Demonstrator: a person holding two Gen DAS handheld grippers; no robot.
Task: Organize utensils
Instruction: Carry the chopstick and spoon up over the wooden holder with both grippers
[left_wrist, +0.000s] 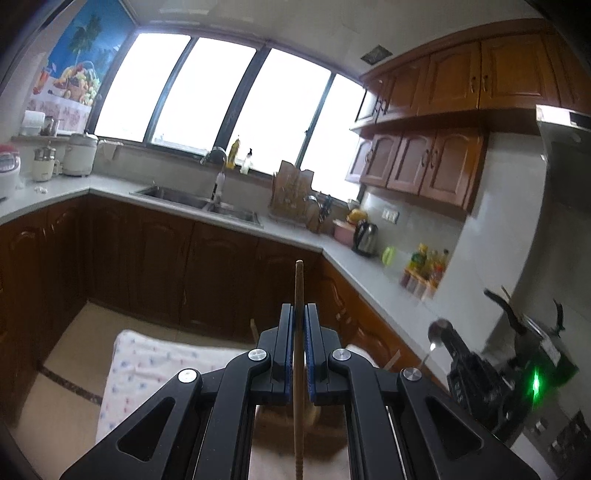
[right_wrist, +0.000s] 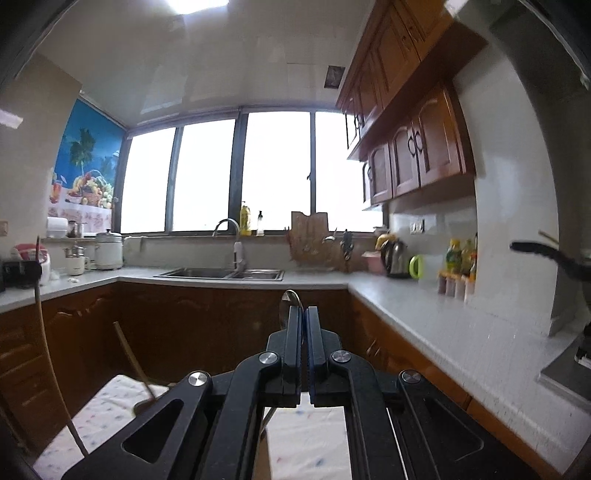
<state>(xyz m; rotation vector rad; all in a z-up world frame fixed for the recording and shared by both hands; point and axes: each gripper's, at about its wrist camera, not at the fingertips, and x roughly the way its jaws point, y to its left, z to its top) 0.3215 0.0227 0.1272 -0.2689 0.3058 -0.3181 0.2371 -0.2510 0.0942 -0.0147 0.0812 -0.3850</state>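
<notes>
My left gripper (left_wrist: 299, 308) is shut on a wooden chopstick (left_wrist: 299, 291) that stands upright between the blue pads, tip up. My right gripper (right_wrist: 303, 312) is shut on a metal spoon (right_wrist: 291, 297), whose bowl pokes up above the fingers. In the left wrist view the right gripper (left_wrist: 448, 338) shows at the right with the spoon bowl (left_wrist: 439, 328) on top. In the right wrist view the left gripper (right_wrist: 22, 271) shows at the far left with the chopstick (right_wrist: 55, 369) hanging below it. Both grippers are held high above a patterned cloth (right_wrist: 107, 402).
A wooden utensil handle (right_wrist: 133, 360) leans up from something on the cloth. A grey L-shaped counter (right_wrist: 406, 306) holds a sink (right_wrist: 221, 274), kettle (right_wrist: 395, 258), bottles (right_wrist: 458, 258) and rice cooker (right_wrist: 109, 251). Wooden cabinets (right_wrist: 413, 162) hang at the right. Tiled floor (left_wrist: 66, 354) lies below.
</notes>
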